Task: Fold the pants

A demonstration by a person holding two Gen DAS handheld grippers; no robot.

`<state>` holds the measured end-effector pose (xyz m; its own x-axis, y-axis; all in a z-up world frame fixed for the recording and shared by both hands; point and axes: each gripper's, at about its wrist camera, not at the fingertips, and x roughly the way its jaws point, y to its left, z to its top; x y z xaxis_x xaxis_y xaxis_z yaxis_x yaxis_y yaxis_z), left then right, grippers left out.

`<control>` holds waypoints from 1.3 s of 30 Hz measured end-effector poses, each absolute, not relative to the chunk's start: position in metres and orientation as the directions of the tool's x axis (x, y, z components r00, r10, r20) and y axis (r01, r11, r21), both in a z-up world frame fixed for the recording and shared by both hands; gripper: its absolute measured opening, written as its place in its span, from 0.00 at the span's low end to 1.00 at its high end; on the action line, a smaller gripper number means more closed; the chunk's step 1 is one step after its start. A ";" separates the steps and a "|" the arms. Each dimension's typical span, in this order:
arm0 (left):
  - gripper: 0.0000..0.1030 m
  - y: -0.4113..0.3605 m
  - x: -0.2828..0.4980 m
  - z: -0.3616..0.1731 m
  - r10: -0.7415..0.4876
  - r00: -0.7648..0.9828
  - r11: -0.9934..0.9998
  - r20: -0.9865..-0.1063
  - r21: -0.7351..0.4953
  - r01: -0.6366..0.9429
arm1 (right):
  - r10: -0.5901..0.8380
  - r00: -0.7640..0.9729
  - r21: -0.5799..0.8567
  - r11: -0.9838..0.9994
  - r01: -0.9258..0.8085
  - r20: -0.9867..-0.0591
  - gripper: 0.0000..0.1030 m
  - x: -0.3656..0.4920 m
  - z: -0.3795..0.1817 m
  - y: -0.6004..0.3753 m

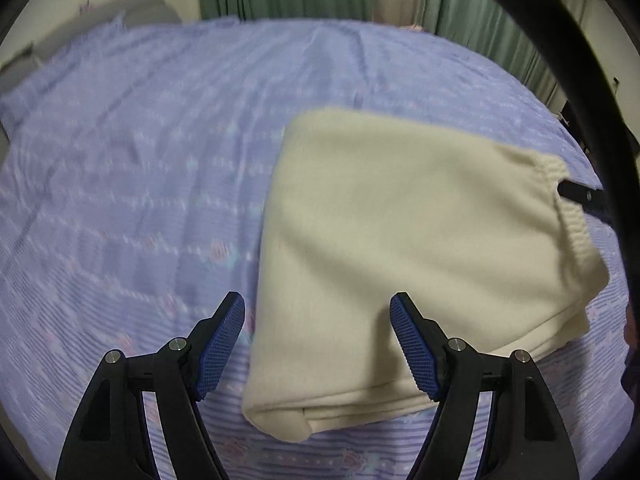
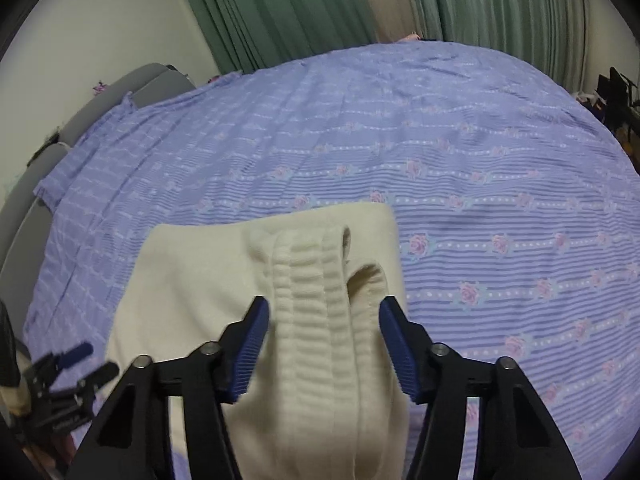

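Cream fleece pants (image 1: 404, 248) lie folded into a thick rectangle on the purple striped bed sheet (image 1: 132, 184). My left gripper (image 1: 318, 308) is open, its jaws wide apart just above the near edge of the folded stack. In the right wrist view the ribbed elastic waistband (image 2: 316, 304) of the pants (image 2: 192, 288) runs between the open jaws of my right gripper (image 2: 324, 312); the pads do not press it. The left gripper (image 2: 86, 360) shows small at the lower left of that view. The right gripper's fingertips (image 1: 576, 192) peek in beside the waistband in the left wrist view.
The sheet (image 2: 480, 184) covers the whole bed, with open room left and beyond the pants. Green curtains (image 2: 320, 8) hang behind the bed. A grey headboard (image 2: 48, 152) edges the bed at the left. Dark equipment (image 2: 616, 92) stands at the far right.
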<state>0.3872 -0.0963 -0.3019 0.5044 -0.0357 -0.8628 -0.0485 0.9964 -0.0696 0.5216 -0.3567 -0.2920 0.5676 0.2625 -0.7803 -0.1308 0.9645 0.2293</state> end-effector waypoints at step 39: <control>0.66 -0.118 0.353 -0.281 -0.061 0.497 0.997 -0.866 -0.080 -0.017 | 0.182 0.498 0.199 0.980 -0.020 -0.848 0.09 0.459 -0.305 -0.394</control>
<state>0.3526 -0.1184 -0.2813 0.4972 -0.0606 -0.8655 -0.0175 0.9967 -0.0798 0.4595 -0.3944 -0.3045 0.4977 0.1825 -0.8479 -0.0204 0.9798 0.1988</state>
